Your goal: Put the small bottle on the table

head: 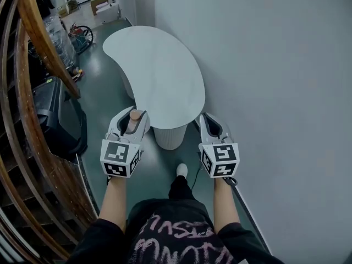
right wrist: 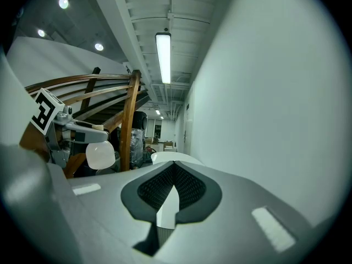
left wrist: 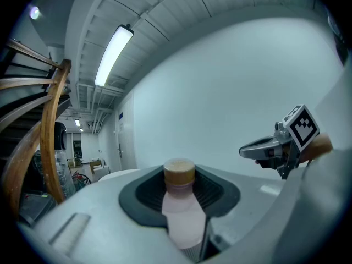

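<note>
1. Left claw (head: 131, 113) is clamped on the small bottle (left wrist: 181, 213), a pale pink body with a tan cap, held between the dark pads.
2. Right claw (right wrist: 173, 172) is held alongside with its jaws together and nothing between them.
3. The bottle's long axis runs along the left claw's jaws. The cap points fwd, away from the person, so it lies roughly level – not upright.
4. The white kidney-shaped bench (head: 159, 65) lies straight ahead. In the head view its near end on a round base sits just beyond and between the two claws, slightly right of the left one.
5. The bottle is off the bench, in mid-air over the dark floor (head: 104, 92).
6. Judgement: the left arm does the placing – reach fwd and a bit right, then prob. tip the cap upward before letting go.
</note>
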